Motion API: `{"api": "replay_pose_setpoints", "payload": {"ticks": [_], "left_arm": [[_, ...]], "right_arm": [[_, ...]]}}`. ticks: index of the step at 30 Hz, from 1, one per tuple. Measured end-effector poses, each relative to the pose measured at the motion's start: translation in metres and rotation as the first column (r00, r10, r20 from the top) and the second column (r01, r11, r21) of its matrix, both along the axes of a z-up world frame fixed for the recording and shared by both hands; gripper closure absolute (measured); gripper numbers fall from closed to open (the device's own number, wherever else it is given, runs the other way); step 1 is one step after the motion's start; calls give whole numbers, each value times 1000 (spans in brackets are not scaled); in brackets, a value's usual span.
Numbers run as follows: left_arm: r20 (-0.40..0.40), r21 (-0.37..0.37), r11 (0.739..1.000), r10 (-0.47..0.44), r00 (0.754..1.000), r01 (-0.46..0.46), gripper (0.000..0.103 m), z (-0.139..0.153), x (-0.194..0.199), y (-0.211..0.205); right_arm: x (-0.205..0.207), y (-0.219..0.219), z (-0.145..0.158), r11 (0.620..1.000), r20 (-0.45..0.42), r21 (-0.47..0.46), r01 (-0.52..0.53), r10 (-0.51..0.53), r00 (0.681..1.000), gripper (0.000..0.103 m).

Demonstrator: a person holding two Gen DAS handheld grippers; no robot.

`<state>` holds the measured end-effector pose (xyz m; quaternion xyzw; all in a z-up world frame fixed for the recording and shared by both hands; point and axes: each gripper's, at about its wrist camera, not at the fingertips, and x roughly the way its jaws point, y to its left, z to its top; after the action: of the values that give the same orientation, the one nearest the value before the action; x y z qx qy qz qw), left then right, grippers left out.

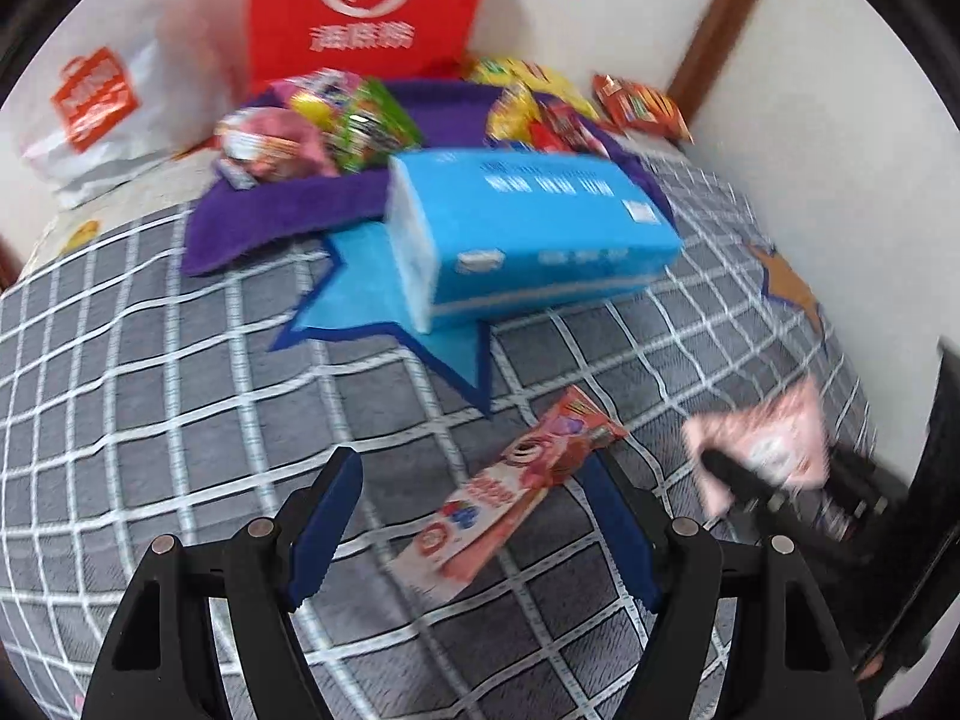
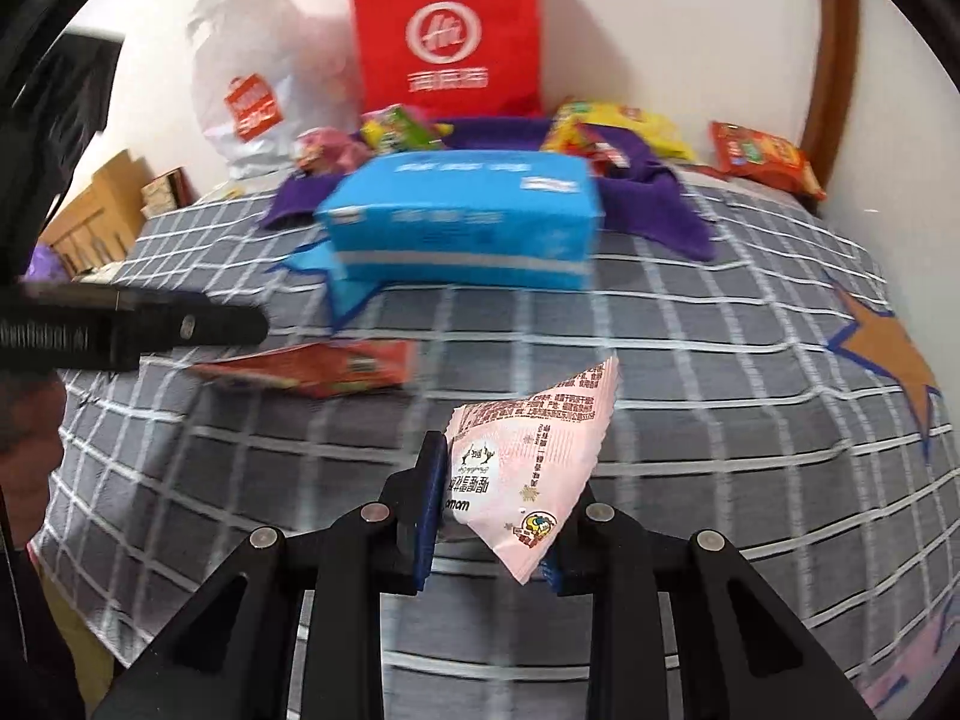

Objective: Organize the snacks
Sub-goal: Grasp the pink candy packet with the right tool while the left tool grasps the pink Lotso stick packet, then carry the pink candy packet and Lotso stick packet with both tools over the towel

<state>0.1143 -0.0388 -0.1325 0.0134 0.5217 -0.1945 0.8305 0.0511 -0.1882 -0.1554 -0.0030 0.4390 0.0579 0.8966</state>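
Snacks lie scattered over the checked bedspread (image 1: 180,360) that we are working on. From our left wrist view, at ten o'clock a white shopping bag (image 1: 102,102) leans against the wall, and at twelve o'clock a red bag (image 1: 366,6) stands beside it. Below them a purple cloth (image 1: 288,204) holds a pile of bright packets (image 1: 312,126) on its left part and yellow and red ones (image 1: 528,114) on its right. A blue tissue pack (image 1: 528,228) sits at the cloth's front edge, near the centre. An orange-red snack bag (image 1: 642,105) lies apart at one o'clock, close to the wall.

Our left gripper (image 1: 474,516) is released, its blue pads wide apart, and a long pink-and-red snack packet (image 1: 510,492) lies flat on the bedspread between them at six o'clock; we cannot tell whether either pad touches it.

At four o'clock in that view, and at six o'clock in the right wrist view, our right gripper (image 2: 492,510) is clenched on a pale pink packet (image 2: 534,456), which is pinched near its lower corner and stands up above the bedspread. In the right view the left gripper shows as a dark bar at nine o'clock, just above the long packet.
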Motion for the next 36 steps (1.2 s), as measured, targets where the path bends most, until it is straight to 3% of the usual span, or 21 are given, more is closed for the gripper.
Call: {"api": "replay_pose_setpoints", "payload": {"ticks": [3, 6, 7, 8, 11, 17, 21, 32, 36], "left_arm": [[-12, 30, 998, -53, 999, 53, 30, -10, 2, -16], [-21, 76, 993, -86, 996, 87, 38, -22, 0, -30], [3, 106, 991, -79, 997, 79, 46, -23, -2, -32], [32, 138, 988, -80, 996, 74, 60, -23, -4, -34], [30, 126, 989, -75, 997, 71, 81, -19, -5, -29], [22, 106, 991, 79, 997, -81, 81, -15, 2, 13], [37, 94, 976, 192, 981, -195, 80, -18, 6, 42], [168, 47, 965, 246, 954, -257, 77, -29, 0, 43], [190, 45, 965, 244, 951, -257, 76, -29, 1, 41]], "right_arm": [[5, -17, 0, 1000, 4, -4, 29, -29, 1000, 75], [9, -30, 1, 999, -4, 26, 46, -46, 999, 75], [10, -34, 1, 998, -11, 47, 45, -45, 999, 75], [10, -37, 1, 997, -13, 65, 46, -45, 999, 75], [15, -35, 0, 997, -13, 63, 48, -47, 999, 75], [24, -19, 5, 996, 1, 84, -6, 6, 1000, 75], [37, -9, 5, 997, 22, 72, -34, 33, 999, 75], [59, -1, -19, 1000, 1, -9, -24, 24, 1000, 75], [61, -4, -23, 1000, -15, 12, -20, 21, 1000, 75]]}}
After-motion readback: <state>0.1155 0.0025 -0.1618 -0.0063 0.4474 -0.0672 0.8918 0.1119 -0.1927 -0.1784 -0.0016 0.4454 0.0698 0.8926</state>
